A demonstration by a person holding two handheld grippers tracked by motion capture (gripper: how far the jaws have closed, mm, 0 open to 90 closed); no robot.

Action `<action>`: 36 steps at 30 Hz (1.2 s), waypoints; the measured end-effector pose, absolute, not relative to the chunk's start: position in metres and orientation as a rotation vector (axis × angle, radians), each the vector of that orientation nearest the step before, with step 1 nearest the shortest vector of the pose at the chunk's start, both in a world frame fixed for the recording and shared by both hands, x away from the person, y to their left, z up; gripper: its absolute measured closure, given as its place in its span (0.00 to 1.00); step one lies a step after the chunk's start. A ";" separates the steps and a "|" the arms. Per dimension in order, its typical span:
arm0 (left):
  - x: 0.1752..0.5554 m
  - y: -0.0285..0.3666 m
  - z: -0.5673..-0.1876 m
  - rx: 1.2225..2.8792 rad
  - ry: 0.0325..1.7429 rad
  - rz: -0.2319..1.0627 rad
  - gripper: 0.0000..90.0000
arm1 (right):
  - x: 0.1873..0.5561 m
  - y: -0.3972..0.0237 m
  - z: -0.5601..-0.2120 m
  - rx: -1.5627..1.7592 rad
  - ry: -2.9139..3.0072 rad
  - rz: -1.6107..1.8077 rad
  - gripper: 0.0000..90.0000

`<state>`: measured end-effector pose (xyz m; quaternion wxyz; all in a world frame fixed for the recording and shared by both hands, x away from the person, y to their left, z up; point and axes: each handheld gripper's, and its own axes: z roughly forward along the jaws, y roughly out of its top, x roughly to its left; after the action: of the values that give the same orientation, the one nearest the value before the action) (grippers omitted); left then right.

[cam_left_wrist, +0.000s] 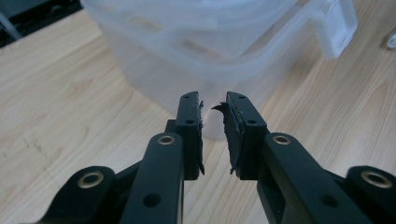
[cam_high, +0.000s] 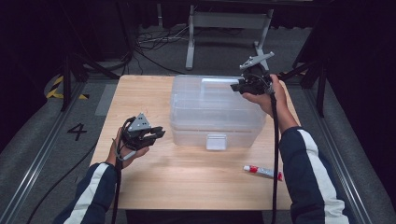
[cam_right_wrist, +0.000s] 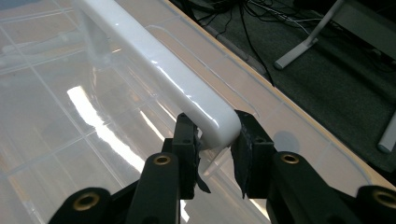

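At the counter's far right edge the right claw (cam_right_wrist: 212,140) grips the end of the white handle (cam_right_wrist: 154,70), which runs lengthwise along the lid of the clear plastic box (cam_high: 217,109), while the left claw (cam_high: 156,134), nearly shut and empty, hovers just beside the box's near left corner.

The box (cam_high: 217,109) is clear plastic, smooth and faintly frosted; its white handle (cam_right_wrist: 163,65) is glossy. The table (cam_high: 187,179) shows pale, matt wood grain. The left gripper (cam_left_wrist: 215,135) has matt black plastic jaws with brass-coloured rivets and ragged rubbery pads. The tube (cam_high: 262,171), lower right, looks glossy white.
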<state>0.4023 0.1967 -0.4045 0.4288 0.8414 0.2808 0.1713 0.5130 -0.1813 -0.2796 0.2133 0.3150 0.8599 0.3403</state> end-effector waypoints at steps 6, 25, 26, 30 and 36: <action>0.408 0.190 -0.399 2.071 0.684 0.424 0.93 | 0.514 -0.181 -0.278 0.877 2.378 0.943 0.80; 0.416 0.174 -0.399 2.058 0.658 0.470 0.96 | 0.514 -0.178 -0.276 0.877 2.379 0.913 0.80; 0.416 0.174 -0.399 2.058 0.654 0.473 0.96 | 0.514 -0.179 -0.276 0.880 2.382 0.915 0.80; 0.417 0.173 -0.399 2.062 0.644 0.486 0.99 | 0.513 -0.179 -0.275 0.881 2.382 0.897 0.79; 0.416 0.174 -0.399 2.071 0.638 0.497 0.99 | 0.507 -0.179 -0.270 0.865 2.367 0.884 0.73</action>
<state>0.4165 0.1741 -0.3991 0.4433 0.8349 0.2573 0.2004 0.5065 -0.1794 -0.2702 0.2336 0.3149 0.8618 0.3218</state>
